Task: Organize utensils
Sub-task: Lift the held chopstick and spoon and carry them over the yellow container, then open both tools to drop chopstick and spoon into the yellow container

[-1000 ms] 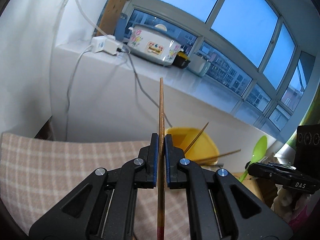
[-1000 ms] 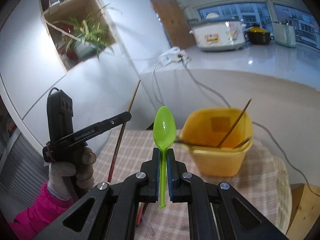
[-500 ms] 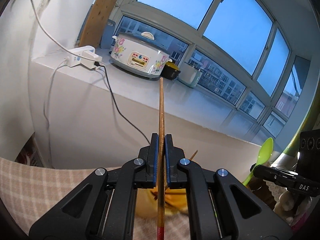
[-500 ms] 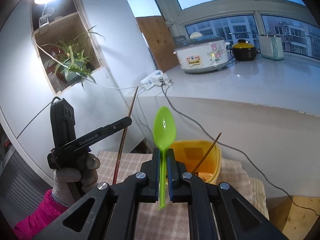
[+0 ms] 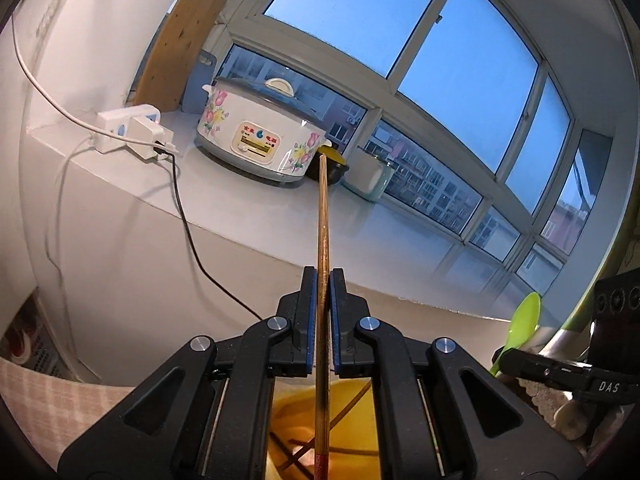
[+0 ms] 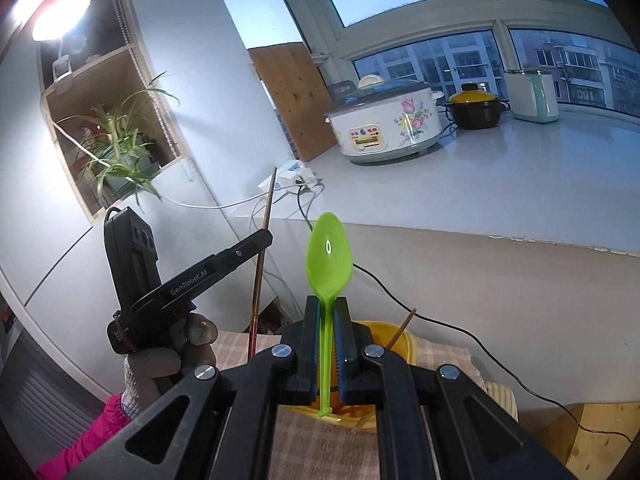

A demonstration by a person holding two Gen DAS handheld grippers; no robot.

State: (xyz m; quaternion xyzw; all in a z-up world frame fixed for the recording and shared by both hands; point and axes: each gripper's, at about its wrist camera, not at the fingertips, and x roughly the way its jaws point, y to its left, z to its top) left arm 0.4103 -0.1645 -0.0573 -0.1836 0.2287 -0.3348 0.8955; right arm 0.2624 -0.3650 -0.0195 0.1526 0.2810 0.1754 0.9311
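Observation:
My left gripper point(image 5: 323, 280) is shut on a wooden chopstick point(image 5: 322, 240) that stands upright, its red lower end above the yellow bin point(image 5: 352, 420), which holds other chopsticks. My right gripper point(image 6: 327, 308) is shut on a green plastic spoon point(image 6: 329, 258), bowl up, handle tip hanging over the yellow bin point(image 6: 400, 340). In the right wrist view the left gripper point(image 6: 264, 238) and its chopstick point(image 6: 262, 256) are to the left of the bin. The spoon also shows in the left wrist view point(image 5: 522, 322).
The bin stands on a checked cloth point(image 6: 248, 342) over a table. Behind is a white counter point(image 6: 480, 168) with a floral cooker point(image 6: 384, 124), a power strip point(image 5: 132, 130), cables, a black pot point(image 6: 476, 110) and a window. A plant point(image 6: 116, 152) sits in a wall niche.
Both grippers have risen and tilted upward, so the bin has dropped low in both views. My left gripper has carried the chopstick over the bin. Both grips are unchanged.

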